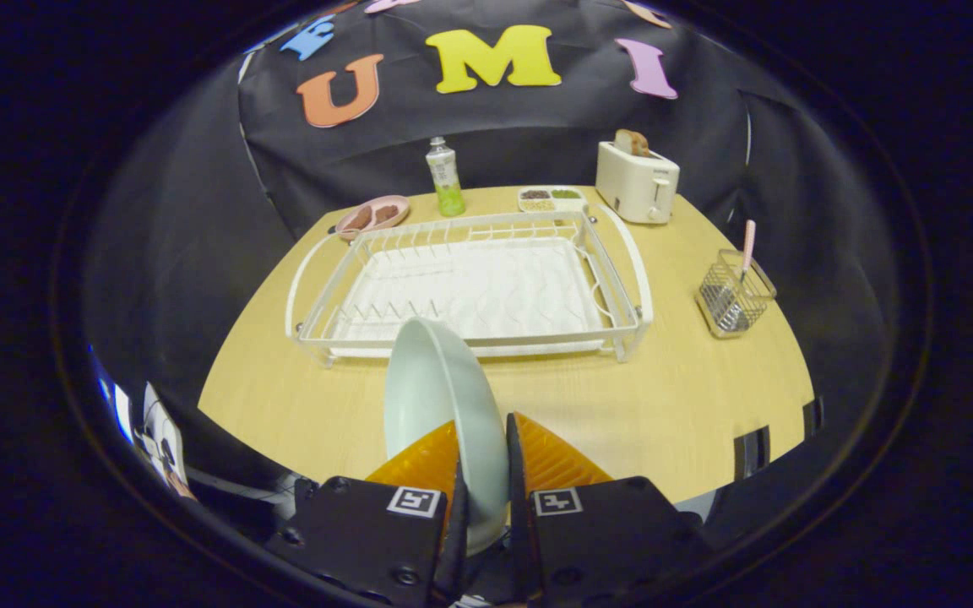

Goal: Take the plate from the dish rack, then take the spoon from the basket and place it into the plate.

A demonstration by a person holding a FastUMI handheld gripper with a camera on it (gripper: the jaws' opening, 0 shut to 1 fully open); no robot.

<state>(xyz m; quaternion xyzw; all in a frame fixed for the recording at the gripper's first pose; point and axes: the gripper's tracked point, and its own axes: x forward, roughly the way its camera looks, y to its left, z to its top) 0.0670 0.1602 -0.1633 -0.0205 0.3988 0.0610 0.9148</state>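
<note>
A pale green plate [436,397] stands on edge between my two orange fingers [550,460], which press on its rim from both sides. My gripper [484,456] holds it above the wooden table [689,405], in front of the white dish rack [470,283]. The rack's slots hold nothing. Off to the right of the rack stands a small wire basket [733,295] with a pink-handled spoon [746,245] sticking up out of it.
Behind the rack stand a green bottle [446,177], a pink dish with food [372,215], a small divided tray [550,198] and a white toaster [636,179] with bread in it. Bare tabletop lies between the rack and my fingers.
</note>
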